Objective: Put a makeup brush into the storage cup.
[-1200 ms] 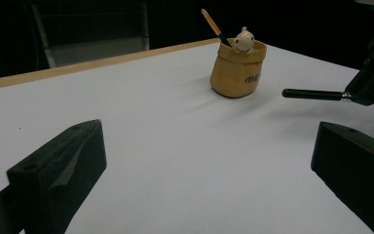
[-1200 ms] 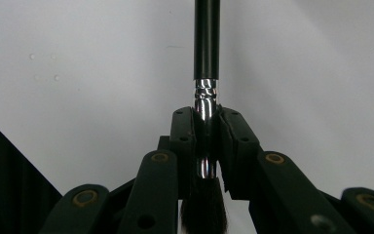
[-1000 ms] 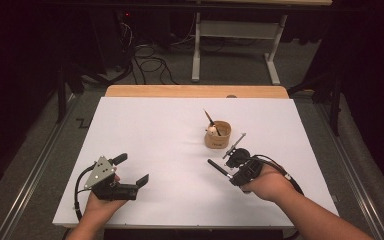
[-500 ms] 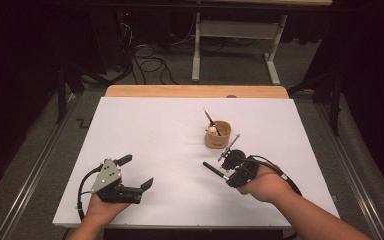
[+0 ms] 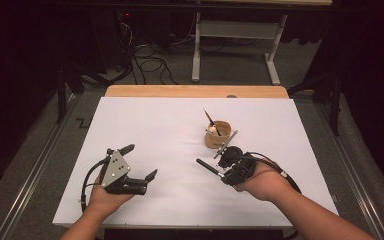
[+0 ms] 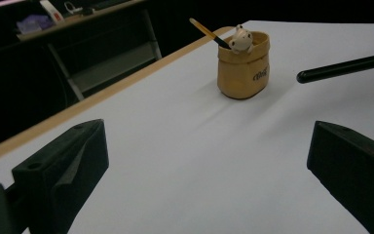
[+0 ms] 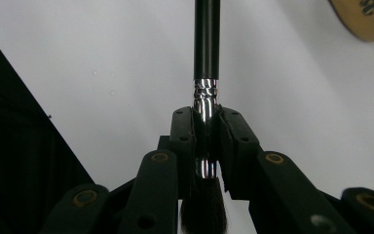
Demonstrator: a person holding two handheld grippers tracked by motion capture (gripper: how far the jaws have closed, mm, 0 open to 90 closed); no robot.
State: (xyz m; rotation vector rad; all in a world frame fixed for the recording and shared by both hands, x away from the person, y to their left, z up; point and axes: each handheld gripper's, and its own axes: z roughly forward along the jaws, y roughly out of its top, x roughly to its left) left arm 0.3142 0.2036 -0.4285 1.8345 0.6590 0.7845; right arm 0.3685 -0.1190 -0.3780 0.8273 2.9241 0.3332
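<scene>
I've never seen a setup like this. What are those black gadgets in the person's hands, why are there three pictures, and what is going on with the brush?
No robot here: a person holds a hand-operated gripper in each hand, each with two black jaws. The high view looks down on the table from above. The other two pictures come from small cameras riding on the grippers, looking along the jaws.

On the white table stands a small tan cup with a little figure on its rim and a brush leaning inside.

The left gripper is open and holds nothing; its view looks toward the cup. The right gripper is shut on a makeup brush, clamped at the shiny metal collar, black handle pointing away, bristles near the camera.
</scene>
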